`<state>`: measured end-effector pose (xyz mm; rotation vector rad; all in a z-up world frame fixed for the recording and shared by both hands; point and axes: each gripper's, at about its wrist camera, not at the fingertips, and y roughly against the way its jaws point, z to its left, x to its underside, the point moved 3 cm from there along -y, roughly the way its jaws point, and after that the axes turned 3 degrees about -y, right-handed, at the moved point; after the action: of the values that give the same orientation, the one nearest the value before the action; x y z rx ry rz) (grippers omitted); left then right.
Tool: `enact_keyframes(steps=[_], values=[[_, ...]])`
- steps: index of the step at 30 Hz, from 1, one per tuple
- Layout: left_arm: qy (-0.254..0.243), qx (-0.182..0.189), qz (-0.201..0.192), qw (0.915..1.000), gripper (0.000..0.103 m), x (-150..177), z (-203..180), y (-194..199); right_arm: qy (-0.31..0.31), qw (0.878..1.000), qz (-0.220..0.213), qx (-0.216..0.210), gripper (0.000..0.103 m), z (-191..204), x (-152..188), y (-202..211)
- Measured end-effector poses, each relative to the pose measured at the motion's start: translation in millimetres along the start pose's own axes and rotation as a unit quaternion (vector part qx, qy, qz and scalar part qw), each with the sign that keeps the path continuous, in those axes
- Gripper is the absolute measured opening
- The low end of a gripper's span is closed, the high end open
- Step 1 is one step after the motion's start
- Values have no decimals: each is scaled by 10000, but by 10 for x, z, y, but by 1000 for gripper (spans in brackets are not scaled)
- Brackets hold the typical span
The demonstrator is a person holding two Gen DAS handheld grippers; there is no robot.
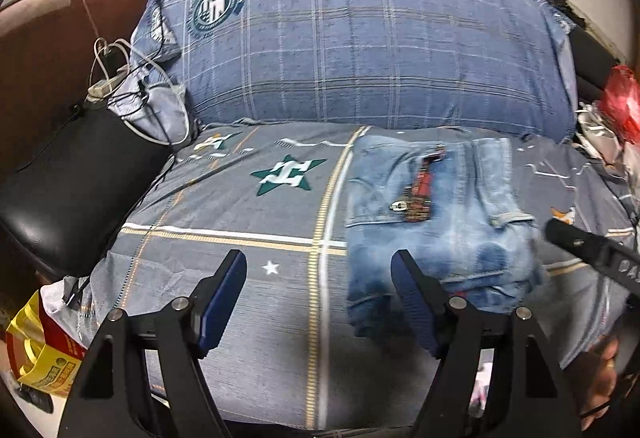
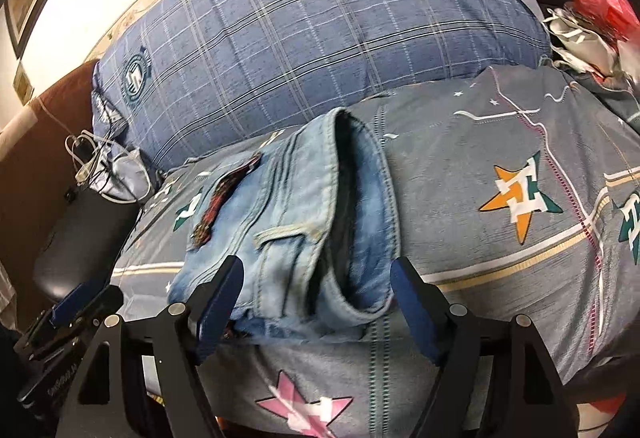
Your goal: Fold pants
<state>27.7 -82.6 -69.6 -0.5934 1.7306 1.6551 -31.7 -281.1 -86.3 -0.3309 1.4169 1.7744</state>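
Light blue jeans [image 1: 436, 214], folded into a compact bundle with a red patch on top, lie on the grey star-print bed sheet [image 1: 248, 238]. My left gripper [image 1: 320, 270] hovers open over the sheet near the bundle's left edge; its right finger [image 1: 412, 290] overlaps the denim's near corner. In the right wrist view the jeans [image 2: 304, 222] show their open waistband side. My right gripper [image 2: 318, 274] is open, with the bundle's near edge seen between its fingers and no pad pressing. Each gripper appears in the other's view: the right gripper [image 1: 592, 246] and the left gripper [image 2: 76, 302].
A big blue plaid pillow [image 1: 360, 38] stands behind the jeans. A black cushion [image 1: 72, 178] with tangled cables [image 1: 116, 78] sits at the left, by a brown headboard [image 1: 48, 38]. A yellow bag [image 1: 40, 358] lies low left, a red plastic bag [image 1: 624, 98] at the right.
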Motion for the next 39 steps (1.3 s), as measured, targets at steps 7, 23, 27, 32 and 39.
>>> enact_keyframes(steps=[7, 23, 27, 32, 39], values=[[828, 923, 503, 9910, 74, -37, 264, -448, -465, 9988, 98, -72, 86, -303, -122, -129], [1684, 3142, 1349, 9245, 82, -255, 142, -1736, -1884, 9631, 1216, -1488, 92, -763, -307, -1051], [1622, 3370, 1288, 9184, 96, -242, 52, -1830, -1683, 9610, 1303, -1768, 92, -614, -310, -1141], [627, 3353, 1353, 9302, 91, -214, -348, -1666, -933, 9722, 1434, -1596, 94, -220, -274, -1261], [403, 2995, 1000, 9480, 53, -290, -411, -1267, -434, 9823, 1273, -1308, 63, 5, -286, -1045]])
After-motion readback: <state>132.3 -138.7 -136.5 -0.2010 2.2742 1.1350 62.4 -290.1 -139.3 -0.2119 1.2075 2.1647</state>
